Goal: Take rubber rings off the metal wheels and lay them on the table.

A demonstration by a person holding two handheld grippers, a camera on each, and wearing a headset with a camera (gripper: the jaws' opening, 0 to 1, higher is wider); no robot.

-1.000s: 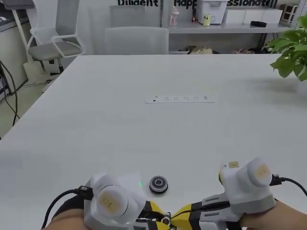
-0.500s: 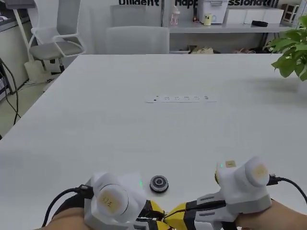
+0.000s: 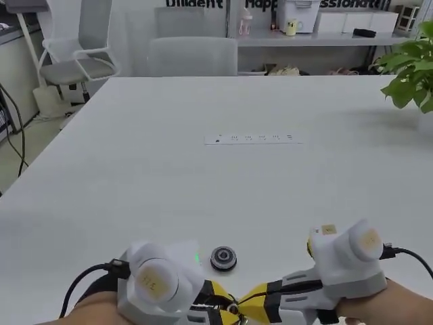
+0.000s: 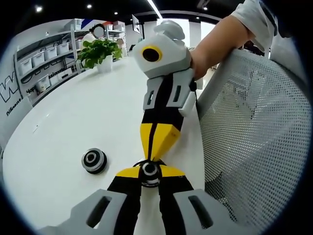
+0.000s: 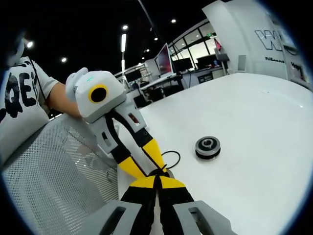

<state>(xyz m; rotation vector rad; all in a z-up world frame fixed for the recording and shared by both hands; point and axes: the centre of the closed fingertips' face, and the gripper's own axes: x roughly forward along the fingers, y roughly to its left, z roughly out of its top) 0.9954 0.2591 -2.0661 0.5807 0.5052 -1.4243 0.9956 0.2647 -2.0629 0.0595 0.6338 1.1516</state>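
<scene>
In the left gripper view, my left gripper (image 4: 149, 170) is shut on a small metal wheel (image 4: 149, 175), pinched between its yellow tips. My right gripper (image 4: 153, 157) meets it tip to tip from the far side. From the right gripper view, my right gripper (image 5: 157, 178) is shut on a thin black rubber ring (image 5: 172, 157), which loops out beside the left gripper (image 5: 155, 169). Both grippers (image 3: 233, 308) touch at the table's near edge in the head view. A second wheel (image 3: 223, 258) (image 4: 94, 160) (image 5: 208, 147) with its black ring lies flat on the table just beyond them.
The white table (image 3: 203, 189) stretches far ahead, with a flush power strip (image 3: 254, 139) at its middle. A green plant (image 3: 413, 64) stands at the far right. A mesh chair back (image 4: 254, 147) is close behind the grippers; more chairs (image 3: 193, 57) stand beyond the table.
The right gripper's body shifted slightly left and back again. The tips stay joined at the near edge, and the wheel on the table has not moved.
</scene>
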